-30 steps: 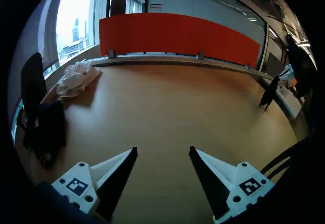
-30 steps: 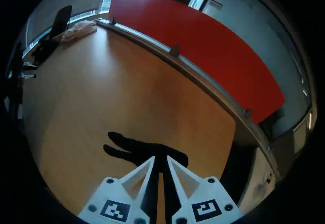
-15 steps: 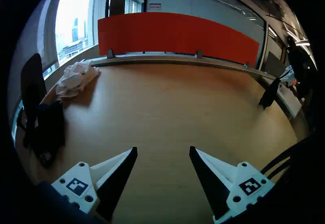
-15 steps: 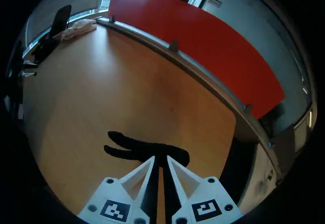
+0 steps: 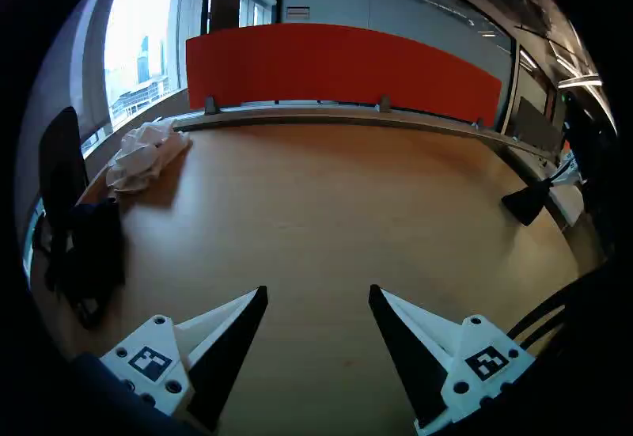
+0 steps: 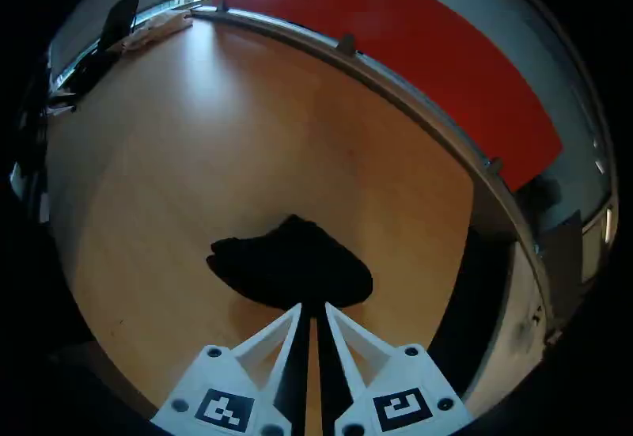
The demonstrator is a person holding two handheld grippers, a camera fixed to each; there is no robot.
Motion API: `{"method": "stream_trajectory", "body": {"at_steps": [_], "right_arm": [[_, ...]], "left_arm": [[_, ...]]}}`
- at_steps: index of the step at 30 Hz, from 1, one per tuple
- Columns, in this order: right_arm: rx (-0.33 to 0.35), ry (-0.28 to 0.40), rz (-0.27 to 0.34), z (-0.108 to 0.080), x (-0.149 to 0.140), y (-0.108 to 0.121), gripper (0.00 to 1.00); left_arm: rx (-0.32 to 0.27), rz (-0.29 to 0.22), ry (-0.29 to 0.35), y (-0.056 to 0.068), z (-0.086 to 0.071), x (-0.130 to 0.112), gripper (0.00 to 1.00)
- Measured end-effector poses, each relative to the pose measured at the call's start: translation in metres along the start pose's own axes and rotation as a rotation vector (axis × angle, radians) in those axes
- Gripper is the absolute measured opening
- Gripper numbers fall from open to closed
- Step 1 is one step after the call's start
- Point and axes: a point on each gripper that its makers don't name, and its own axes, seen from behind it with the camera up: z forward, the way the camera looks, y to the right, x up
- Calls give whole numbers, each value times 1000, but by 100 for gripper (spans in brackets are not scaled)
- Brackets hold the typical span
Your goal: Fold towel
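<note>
Black towel clamped at R gripper tips; L gripper apart, well away.

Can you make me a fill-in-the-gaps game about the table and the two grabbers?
1. The fingers of the left gripper are wide ___ above the light wooden table.
2. In the left gripper view, the crumpled white cloth lies at the table's far ___ corner.
3. The long divider panel behind the table is coloured ___.
4. The right gripper pinches a limp cloth towel whose colour is ___.

Missing words: open, left, red, black.
</note>
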Motion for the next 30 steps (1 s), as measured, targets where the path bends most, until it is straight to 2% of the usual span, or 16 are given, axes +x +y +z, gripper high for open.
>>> {"method": "stream_trajectory", "body": {"at_steps": [11, 30], "right_arm": [[18, -87, 33, 13, -48, -14, 6], [-1, -170, 57, 27, -83, -9, 6]], "left_arm": [[1, 5, 0, -1, -2, 0, 95], [9, 1, -3, -5, -4, -2, 95]]}}
